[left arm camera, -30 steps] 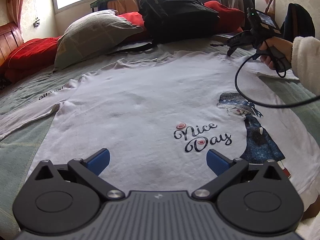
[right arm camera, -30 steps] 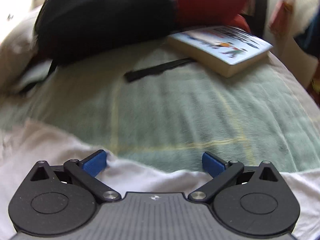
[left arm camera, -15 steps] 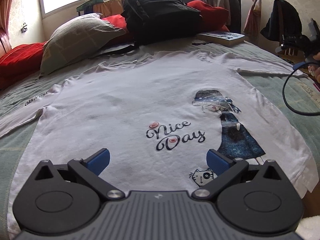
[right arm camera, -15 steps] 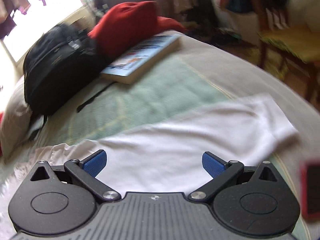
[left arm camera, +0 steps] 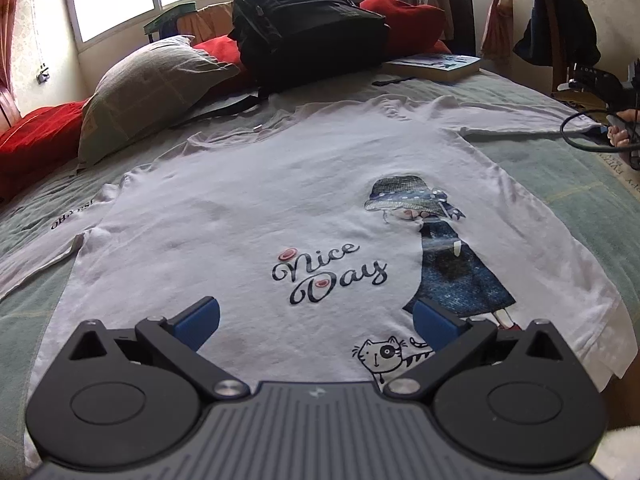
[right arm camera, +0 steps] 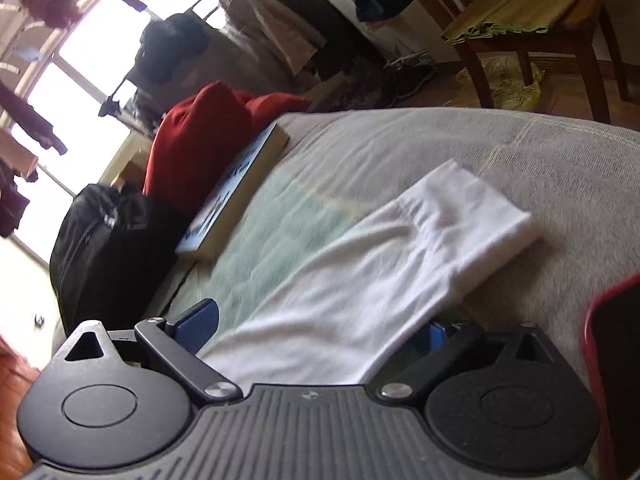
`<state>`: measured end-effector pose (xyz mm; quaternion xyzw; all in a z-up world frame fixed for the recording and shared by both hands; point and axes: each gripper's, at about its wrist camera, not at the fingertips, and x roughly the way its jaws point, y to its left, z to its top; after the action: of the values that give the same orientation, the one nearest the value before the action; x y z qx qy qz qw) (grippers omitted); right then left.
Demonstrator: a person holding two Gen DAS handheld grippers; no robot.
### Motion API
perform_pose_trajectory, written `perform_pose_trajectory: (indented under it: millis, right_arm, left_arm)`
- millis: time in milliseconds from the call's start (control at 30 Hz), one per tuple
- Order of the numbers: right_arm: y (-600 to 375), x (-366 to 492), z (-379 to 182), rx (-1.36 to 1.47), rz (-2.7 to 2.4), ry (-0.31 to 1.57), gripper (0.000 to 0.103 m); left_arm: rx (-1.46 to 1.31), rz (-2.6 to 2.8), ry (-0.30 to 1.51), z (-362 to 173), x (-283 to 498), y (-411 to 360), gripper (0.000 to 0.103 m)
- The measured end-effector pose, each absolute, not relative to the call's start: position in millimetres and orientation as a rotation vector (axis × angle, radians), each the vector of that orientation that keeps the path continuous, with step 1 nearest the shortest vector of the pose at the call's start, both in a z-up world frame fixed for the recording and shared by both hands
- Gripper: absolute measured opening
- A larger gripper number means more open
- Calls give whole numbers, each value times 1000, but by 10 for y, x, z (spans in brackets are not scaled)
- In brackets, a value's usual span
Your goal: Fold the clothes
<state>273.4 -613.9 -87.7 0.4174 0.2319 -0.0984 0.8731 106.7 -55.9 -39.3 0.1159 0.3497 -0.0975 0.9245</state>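
— Hovering low over the hem: left gripper (left arm camera: 316, 320), jaws spread wide, nothing between them, probably waiting on the other side.

— And just beyond?

— White long-sleeved shirt (left arm camera: 280, 208), spread flat and print-up on the bed (left arm camera: 580, 184), "Nice Day" lettering (left arm camera: 328, 272) nearest, neckline farthest. Laid out like that for folding, apparently; no fold made yet.

— On the right?

— Right gripper (right arm camera: 316, 328), jaws likewise apart, straddling the right sleeve (right arm camera: 380, 264) without clamping it. Looks lined up to take the sleeve and carry it inward over the body. Cuff (right arm camera: 476, 208) lying near the edge of the bed.

— Farther off?

— Paperback book (right arm camera: 236, 196) and black backpack (left arm camera: 308, 28) past the collar, grey pillow (left arm camera: 152, 92) to the left; pushed to the head of the bed, seemingly to leave room. Wooden chair (right arm camera: 528, 36) beyond, on the floor.
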Motion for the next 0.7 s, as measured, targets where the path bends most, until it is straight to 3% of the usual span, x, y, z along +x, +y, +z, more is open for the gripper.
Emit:
perform_pose_trajectory:
  millis: [33, 100, 167, 200, 267, 700]
  right_arm:
    - [-6174, 2763, -881, 870, -224, 479, 97]
    - [-6246, 2820, -889, 867, -261, 467, 84]
    - [-6330, 2822, -932, 886, -330, 466, 51]
    - [-6373, 2797, -963, 910, -362, 464, 42]
    - [-6416, 2746, -1011, 910, -420, 489, 5]
    - [-6273, 2649, -734, 726, -523, 521, 7]
  left_arm:
    - [240, -200, 716, -391, 1062, -560, 102]
    - [243, -201, 713, -386, 1054, -563, 102]
    - [242, -202, 710, -382, 1044, -557, 102]
    - [239, -202, 708, -381, 1040, -551, 102]
    - [233, -199, 710, -385, 1040, -536, 102]
    - [213, -191, 700, -377, 1026, -463, 102]
